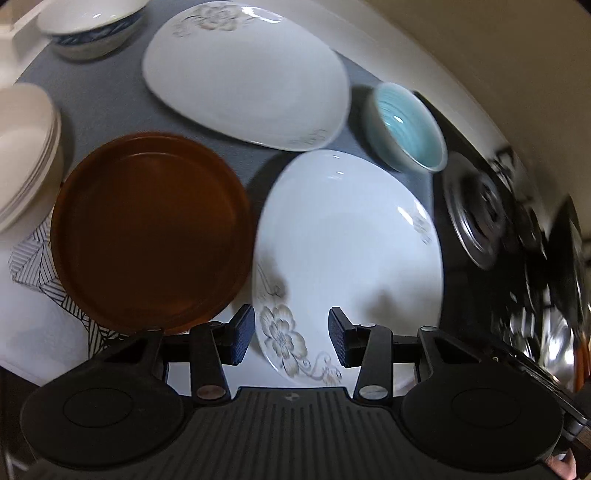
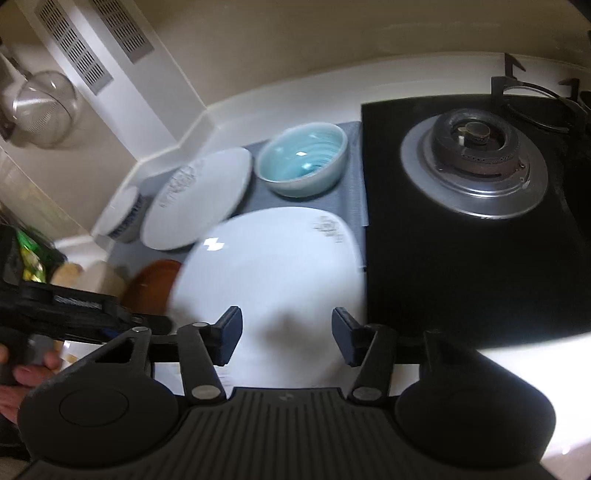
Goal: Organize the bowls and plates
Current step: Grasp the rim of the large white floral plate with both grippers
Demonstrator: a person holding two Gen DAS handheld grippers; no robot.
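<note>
The left claw (image 1: 291, 339) is released, its jaws spread wide and hanging above the near floral edge of a white flower-printed plate (image 1: 347, 251), gripping nothing. The right claw (image 2: 287, 339) is likewise released, its jaws apart over the near part of the same plate (image 2: 269, 266), with nothing between them. That plate lies on the worktop beside the black gas hob (image 2: 472, 229), whose burner (image 2: 474, 166) sits on a silver ring. Just left of the plate rests a brown round plate (image 1: 151, 229), partly on a line-patterned cloth (image 1: 33, 258). Behind them, on a grey mat (image 1: 99, 107), lies a 2nd white flower-printed plate (image 1: 243, 70), with a turquoise bowl (image 1: 406, 125) just beside it near the hob. A white bowl with blue pattern (image 1: 88, 26) stands at the far left corner, and a stack of cream bowls (image 1: 26, 147) sits at the left edge. A metal strainer (image 2: 44, 107) hangs on the wall in the right wrist view.
</note>
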